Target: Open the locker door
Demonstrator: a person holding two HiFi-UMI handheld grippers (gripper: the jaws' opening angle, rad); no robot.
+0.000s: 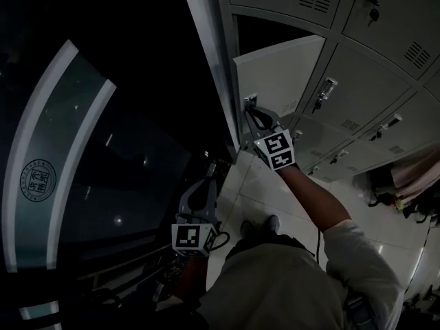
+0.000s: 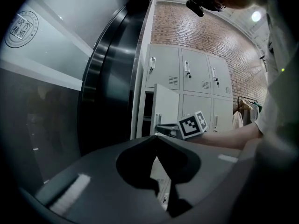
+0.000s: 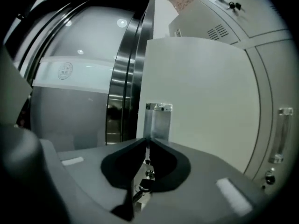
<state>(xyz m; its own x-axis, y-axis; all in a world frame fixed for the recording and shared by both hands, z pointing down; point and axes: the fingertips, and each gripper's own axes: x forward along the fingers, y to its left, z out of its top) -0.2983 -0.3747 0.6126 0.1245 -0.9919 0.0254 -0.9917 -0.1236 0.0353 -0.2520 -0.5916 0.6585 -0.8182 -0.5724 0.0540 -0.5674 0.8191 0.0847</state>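
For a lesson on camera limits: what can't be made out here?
Locker inside: head view, too dark; the door blocks it in the right gripper view.
Handle, lower part: right gripper view, behind the right gripper.
Seal print on the glass: head view, too small and dim.

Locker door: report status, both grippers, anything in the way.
Right gripper shut on the silver metal handle of the pale grey metal locker door. Door part open. Left gripper shut, empty, held low. No obstruction seen.
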